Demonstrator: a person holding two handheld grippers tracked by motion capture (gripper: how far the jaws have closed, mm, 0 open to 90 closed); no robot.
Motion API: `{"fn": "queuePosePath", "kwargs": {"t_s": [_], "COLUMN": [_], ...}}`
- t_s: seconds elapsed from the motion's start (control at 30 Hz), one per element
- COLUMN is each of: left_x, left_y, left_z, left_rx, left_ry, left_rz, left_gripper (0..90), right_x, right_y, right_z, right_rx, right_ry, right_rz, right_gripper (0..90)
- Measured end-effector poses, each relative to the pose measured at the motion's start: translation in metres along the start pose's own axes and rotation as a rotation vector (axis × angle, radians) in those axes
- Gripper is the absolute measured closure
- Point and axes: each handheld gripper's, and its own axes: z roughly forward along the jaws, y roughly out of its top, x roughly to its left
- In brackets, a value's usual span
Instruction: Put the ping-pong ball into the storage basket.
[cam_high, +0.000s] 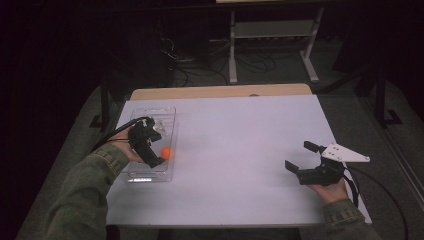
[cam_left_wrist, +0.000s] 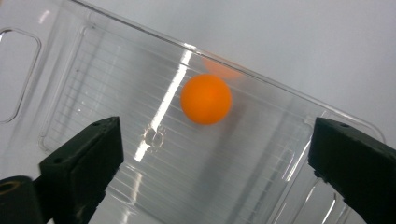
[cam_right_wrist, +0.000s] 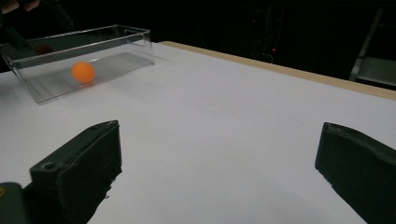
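Observation:
An orange ball (cam_high: 166, 152) (cam_left_wrist: 206, 99) (cam_right_wrist: 83, 72) lies on the floor of a clear plastic tray (cam_high: 151, 111) (cam_left_wrist: 84, 79) (cam_right_wrist: 119, 49) at the table's left side. My left gripper (cam_high: 157, 161) (cam_left_wrist: 215, 135) hovers over the tray, pointing down, jaws wide apart and empty, with the ball just beyond them. Low on the white sheet at the right, my right gripper (cam_high: 298, 155) (cam_right_wrist: 219, 135) points left toward the tray, open with nothing between its jaws.
A white sheet (cam_high: 240, 145) covers the table, and a wooden edge (cam_high: 220, 92) shows at the far side. Beyond it stand a white desk frame (cam_high: 270, 40) and cables on a dark floor. A cable (cam_high: 385, 195) trails from the right gripper.

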Motion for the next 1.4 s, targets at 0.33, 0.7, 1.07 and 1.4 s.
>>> {"fn": "queuePosePath", "kwargs": {"t_s": [0.33,0.7,1.07,1.4], "left_x": [-0.01,-0.011,-0.016,-0.026], "left_y": [-0.004,-0.015,-0.027,-0.037], "left_z": [-0.013,-0.021,-0.025,-0.03], "left_rx": [-0.119,-0.215,-0.294,-0.39], "left_ry": [0.043,0.073,-0.008,-0.035], "left_rz": [-0.031,-0.087,-0.093,-0.094], "left_gripper": [0.0,0.0,0.0,0.0], "right_x": [0.0,0.0,0.0,0.0], "right_y": [0.0,0.0,-0.001,-0.001], "right_z": [-0.001,-0.001,-0.001,-0.001], "right_rx": [-0.002,-0.001,0.003,0.002], "right_ry": [-0.002,-0.004,-0.003,-0.005], "right_rz": [0.0,0.0,0.001,0.005], "right_gripper": [0.0,0.0,0.0,0.0]}}
